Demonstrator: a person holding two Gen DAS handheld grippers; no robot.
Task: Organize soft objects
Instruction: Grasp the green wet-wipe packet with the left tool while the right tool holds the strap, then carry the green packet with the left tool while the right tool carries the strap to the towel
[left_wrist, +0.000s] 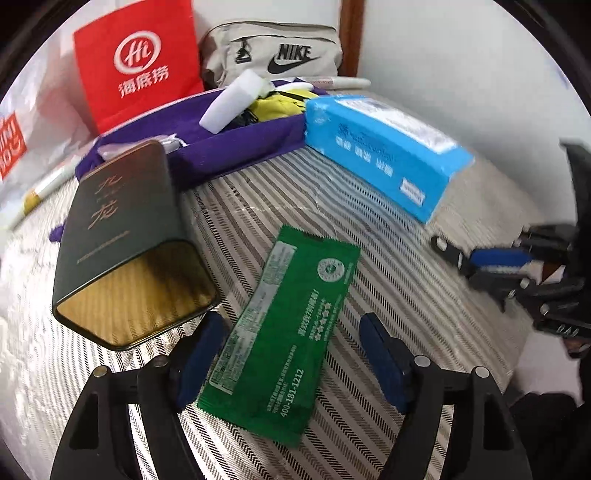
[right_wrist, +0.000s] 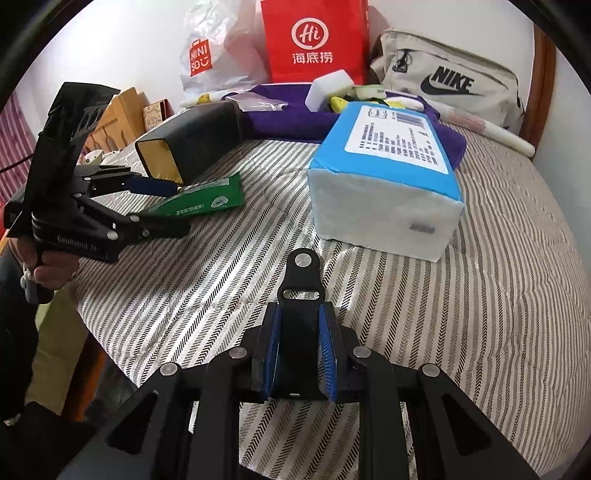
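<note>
Striped woven bedding (left_wrist: 388, 258), silvery with herringbone bands, fills the left wrist view. On it lies a flat green foil sachet (left_wrist: 280, 332), glossy, serrated at its ends, printed in white. The left hand-held gripper (left_wrist: 291, 354) stands spread wide, its blue ribbed pads either side of the sachet and clear of it. Just left of the sachet a dark rectangular tin (left_wrist: 122, 236) lies on its side, gold-lined mouth facing the camera. Farther back sits a soft blue plastic-wrapped tissue pack (left_wrist: 384, 151), beside a purple cloth (left_wrist: 236, 144) carrying a white foam block (left_wrist: 229, 107) and yellow items. A red paper bag (left_wrist: 136, 62) and a beige canvas bag (left_wrist: 273, 51) lean at the wall.

From the right wrist view, the right hand-held gripper (right_wrist: 299, 354) is pinching a black strap-like piece (right_wrist: 301, 314) with a slot and a metal stud, pads pressed to its sides. The tissue pack (right_wrist: 384, 173), brick-shaped with a white label on top, rests just ahead on the bedding (right_wrist: 498, 295). To the left, the other gripper (right_wrist: 162, 206) straddles the green sachet (right_wrist: 207, 201), which lies next to the tin (right_wrist: 192, 136).
</note>
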